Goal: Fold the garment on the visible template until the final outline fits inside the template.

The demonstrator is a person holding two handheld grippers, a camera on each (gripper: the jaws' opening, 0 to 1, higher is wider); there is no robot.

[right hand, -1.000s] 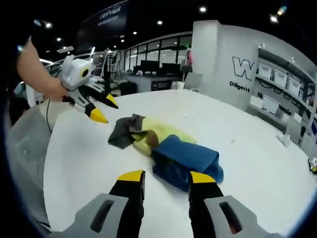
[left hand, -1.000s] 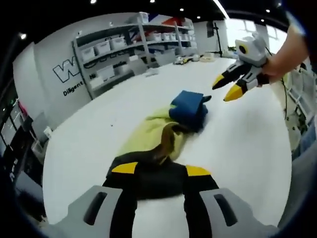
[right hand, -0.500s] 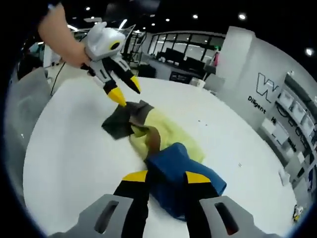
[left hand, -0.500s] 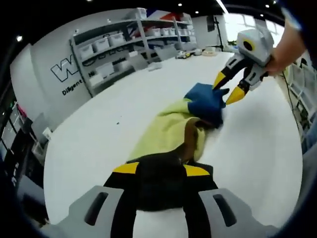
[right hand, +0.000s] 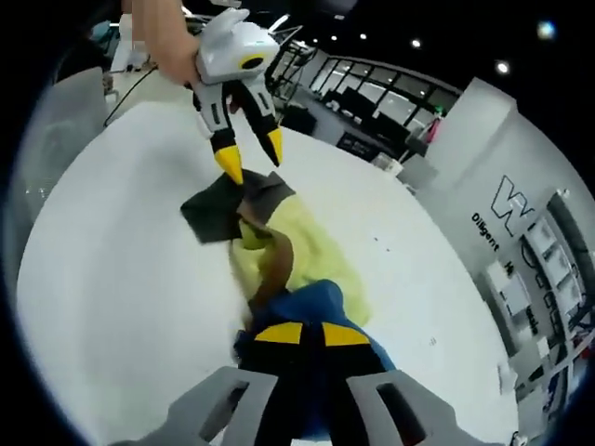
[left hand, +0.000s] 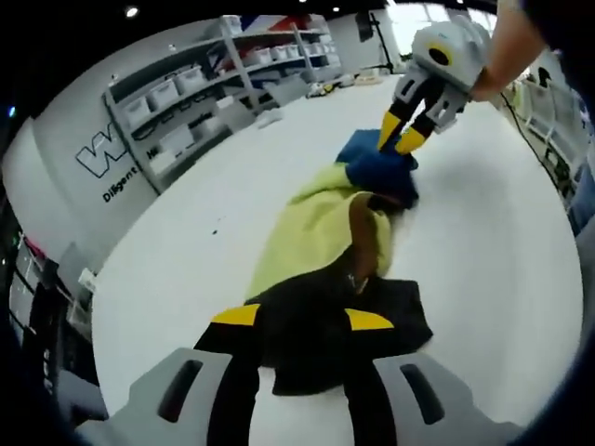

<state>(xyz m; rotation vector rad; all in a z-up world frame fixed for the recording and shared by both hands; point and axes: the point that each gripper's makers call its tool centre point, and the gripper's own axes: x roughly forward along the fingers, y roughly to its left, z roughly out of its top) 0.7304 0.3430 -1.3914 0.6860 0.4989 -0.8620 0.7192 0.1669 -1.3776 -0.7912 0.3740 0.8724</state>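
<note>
In your left gripper view, the left gripper spreads wide over the garment's dark end on the white table; wall lettering begins "W", "Diligent". In your right gripper view, the right gripper pinches the blue end; only here do glass-walled offices show.

Everything is lit bright and even by small ceiling spotlights, so shadows are kept pretty soft. Straight lines get bent hard toward the edges, and fine detail is smeared a bit
</note>
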